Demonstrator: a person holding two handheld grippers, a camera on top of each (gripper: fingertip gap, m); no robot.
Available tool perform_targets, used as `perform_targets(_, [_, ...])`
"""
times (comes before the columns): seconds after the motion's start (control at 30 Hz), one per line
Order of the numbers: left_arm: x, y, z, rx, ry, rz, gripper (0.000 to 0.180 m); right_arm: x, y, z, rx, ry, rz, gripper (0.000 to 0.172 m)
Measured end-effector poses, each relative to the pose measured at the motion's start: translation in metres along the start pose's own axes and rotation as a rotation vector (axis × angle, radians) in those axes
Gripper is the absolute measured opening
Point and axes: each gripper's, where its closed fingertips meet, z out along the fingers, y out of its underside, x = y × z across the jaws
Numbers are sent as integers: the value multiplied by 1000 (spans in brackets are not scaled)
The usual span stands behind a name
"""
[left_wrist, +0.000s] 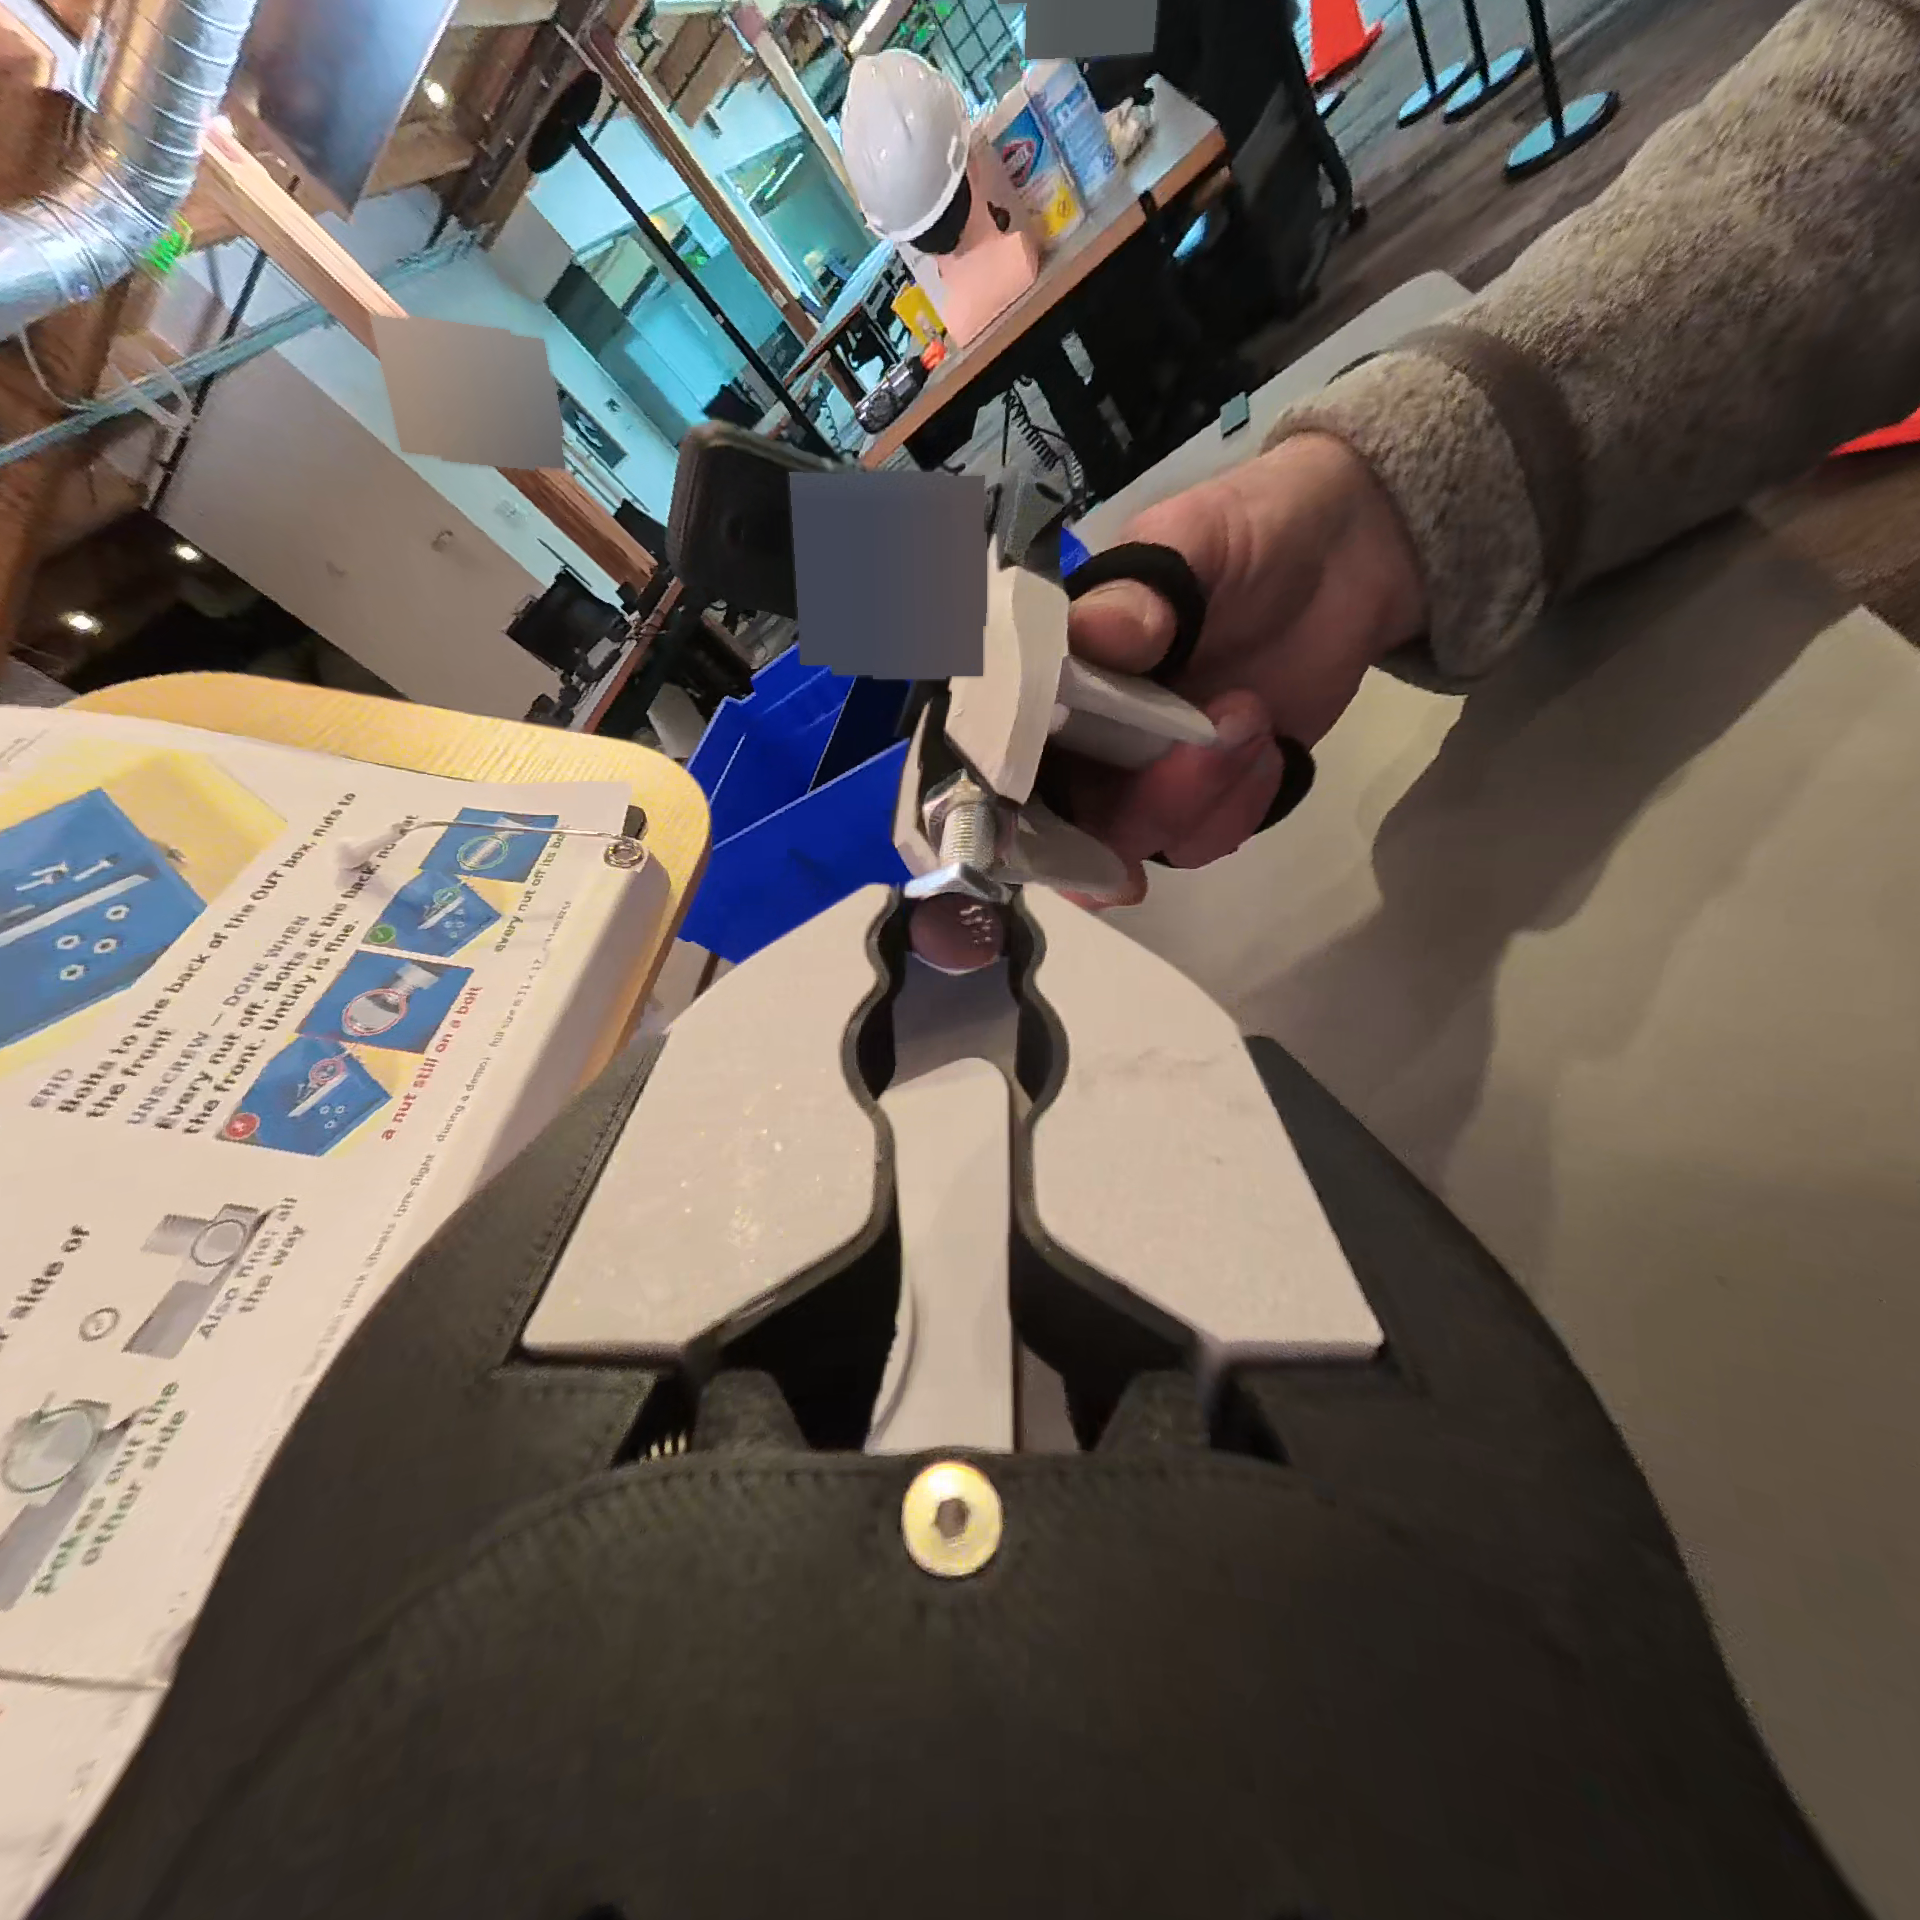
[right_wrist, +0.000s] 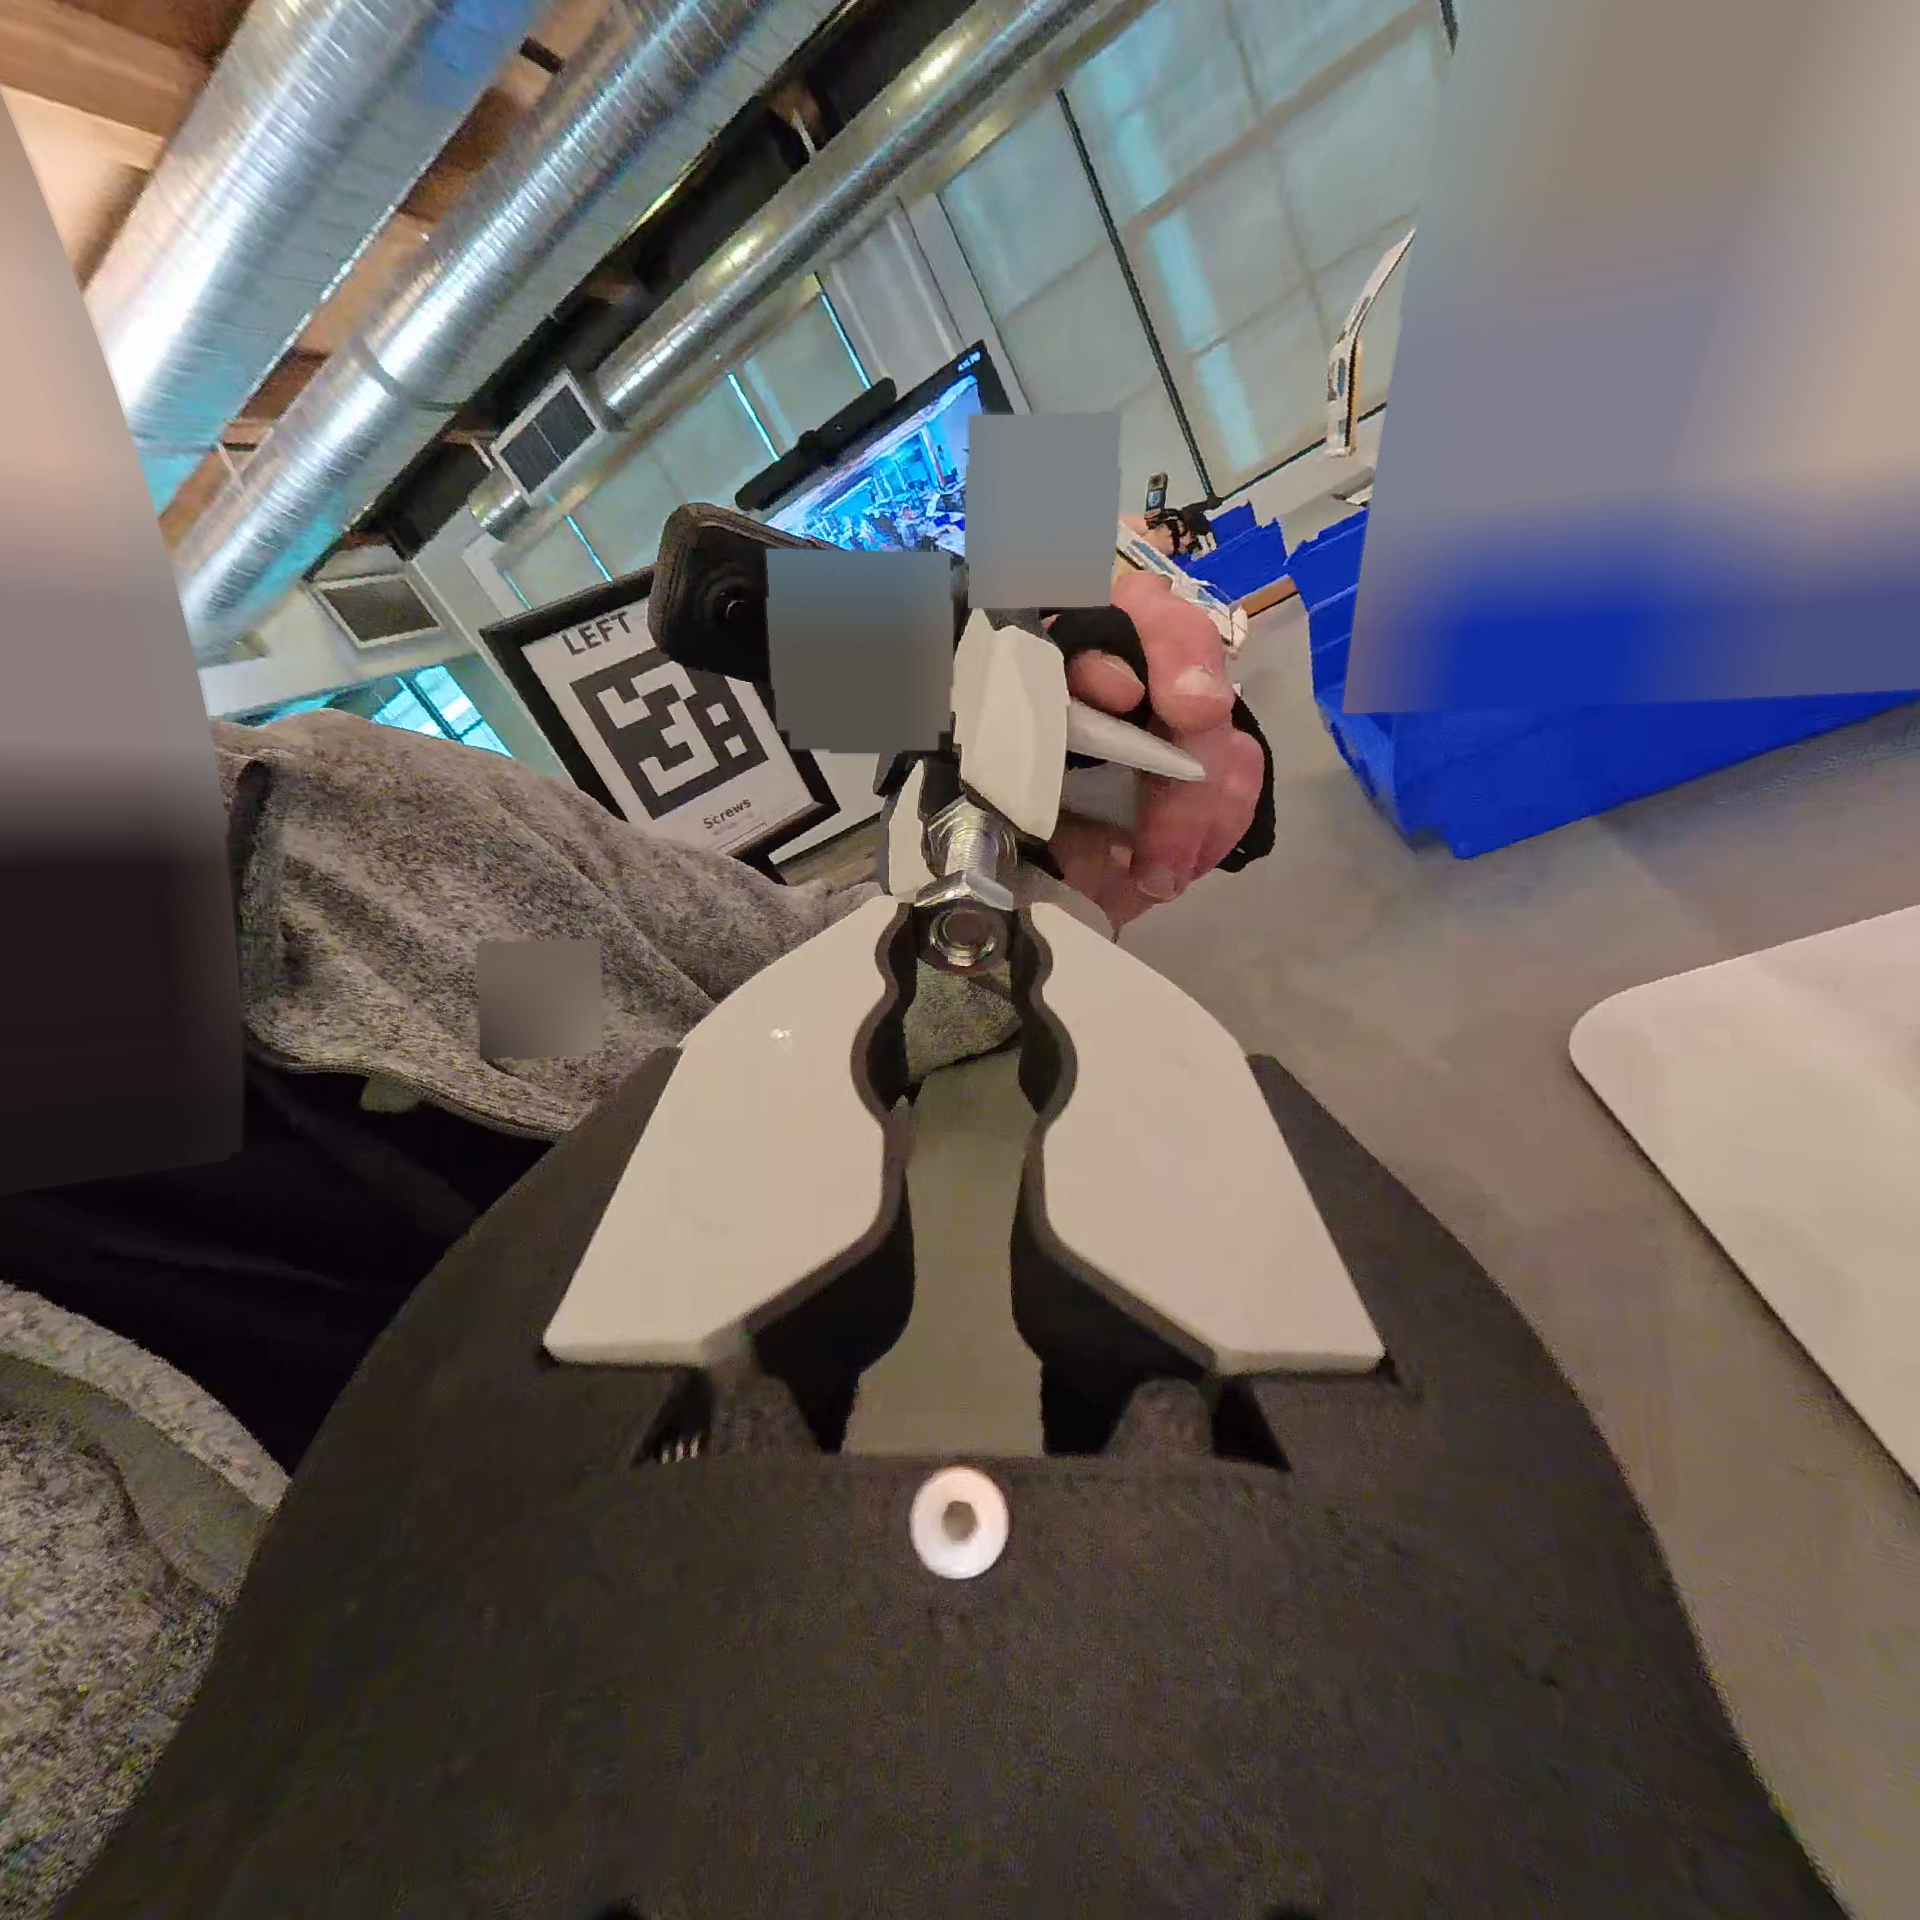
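Beside blue bins (left_wrist: 790, 831): left hand-held gripper (left_wrist: 951, 940) clamps bolt (left_wrist: 971, 831) head; right hand-held gripper (right_wrist: 961, 945) clamps nut (right_wrist: 961, 940).

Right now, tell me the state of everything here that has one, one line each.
left gripper: shut on the bolt's head.
right gripper: shut on the nut.
bolt: held off the table, spanning the two grippers, thread bare between them.
nut: still threaded on the bolt, near its tip.
instruction sheet: clipped to its board.
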Motion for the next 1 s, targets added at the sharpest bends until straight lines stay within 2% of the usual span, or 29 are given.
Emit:
perform_targets(0.13, [1,0,0,-12,11,-7,17,0,1,1,9,-7,21,17])
perform_targets(0.23, [1,2,1,-8,64,-179,18,3,0,-1,-2,37,-59,17])
perform_targets(0.3, [2,-2,0,59,182,-433,18,3,-1,-1,-63,129,-261,18])
perform_targets(0.4, [5,-10,-3,198,395,-802,18,1,-2,1,-252,342,-691,18])
perform_targets(0.43, [4,-11,-3,244,448,-901,17,1,-3,1,-321,413,-849,18])
perform_targets(0.5, [5,-13,-6,330,557,-1046,17,0,-4,3,-427,494,-1049,18])
perform_targets(0.6, [7,-10,-9,359,620,-1107,18,4,1,4,-640,603,-1377,18])
perform_targets(0.73, [11,-10,-10,387,687,-1162,17,4,5,6,-829,662,-1679,18])
perform_targets(0.9, [13,-13,-8,400,698,-1162,17,1,4,6,-885,677,-1752,18])
perform_targets(1.0, [12,-15,-7,429,703,-1175,17,-1,4,6,-839,663,-1681,18])
